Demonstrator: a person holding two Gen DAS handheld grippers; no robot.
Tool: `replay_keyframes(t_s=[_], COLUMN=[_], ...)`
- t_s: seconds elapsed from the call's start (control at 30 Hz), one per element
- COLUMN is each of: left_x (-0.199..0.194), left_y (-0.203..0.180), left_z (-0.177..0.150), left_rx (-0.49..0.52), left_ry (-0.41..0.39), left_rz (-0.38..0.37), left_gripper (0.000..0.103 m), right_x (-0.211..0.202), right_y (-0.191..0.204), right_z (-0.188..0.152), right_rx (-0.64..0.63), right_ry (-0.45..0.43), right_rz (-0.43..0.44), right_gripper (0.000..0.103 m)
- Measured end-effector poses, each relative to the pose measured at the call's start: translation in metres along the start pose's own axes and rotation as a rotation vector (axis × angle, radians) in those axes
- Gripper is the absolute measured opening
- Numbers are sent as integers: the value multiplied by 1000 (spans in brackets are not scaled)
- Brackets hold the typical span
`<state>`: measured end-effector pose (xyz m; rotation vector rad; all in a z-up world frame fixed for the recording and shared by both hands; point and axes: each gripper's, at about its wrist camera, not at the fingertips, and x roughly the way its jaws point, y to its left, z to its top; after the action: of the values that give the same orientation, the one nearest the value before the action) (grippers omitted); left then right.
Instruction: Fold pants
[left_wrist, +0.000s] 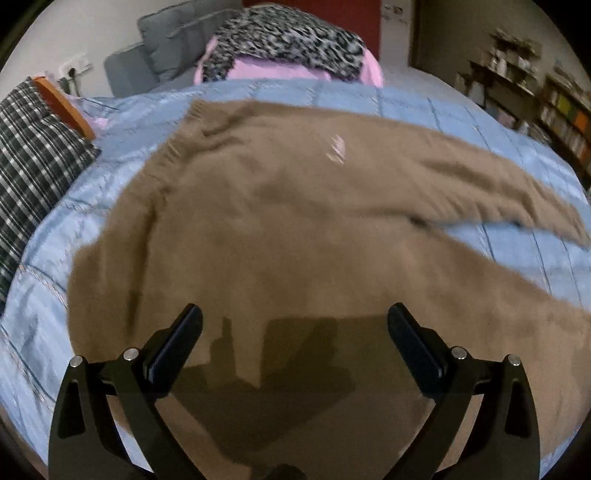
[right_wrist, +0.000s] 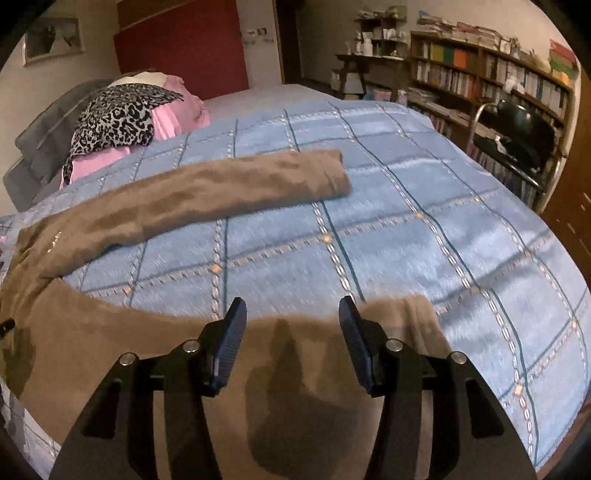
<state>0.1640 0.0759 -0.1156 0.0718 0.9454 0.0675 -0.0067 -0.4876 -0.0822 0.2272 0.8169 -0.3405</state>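
Bed (right_wrist: 406, 221), bookshelves (right_wrist: 491, 81), red panel (right_wrist: 184, 40)

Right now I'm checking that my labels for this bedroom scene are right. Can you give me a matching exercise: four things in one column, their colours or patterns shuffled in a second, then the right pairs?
Things:
1. pants
2. bedspread
3. pillow
4. cloth on the pink pile

Colours or patterns:
A. leopard print, grey and black
B. light blue with a grid of lines
C. plain brown
D. black and white plaid

Pairs: 1-C, 2-B, 3-D, 4-A
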Motion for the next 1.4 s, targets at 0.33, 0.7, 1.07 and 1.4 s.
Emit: replay_keyframes(t_s=[0.33,0.7,1.07,1.4], left_x=[28,111,194,214], left_y=[50,102,133,139], left_z=[96,204,253,252], left_rx=[-34,-167,-311,-324], left_ry=[-77,-73,71,111], left_rz=[70,106,56,10], left_gripper=[101,101,80,14], right_x=[31,81,137,187], right_y=[32,37,16,-28], right_z=[34,77,122,165], right_rx=[-18,9,59,223], right_ry=[11,21,27,38], right_rz=[26,-11,-46,-57], right_gripper=[56,64,65,65])
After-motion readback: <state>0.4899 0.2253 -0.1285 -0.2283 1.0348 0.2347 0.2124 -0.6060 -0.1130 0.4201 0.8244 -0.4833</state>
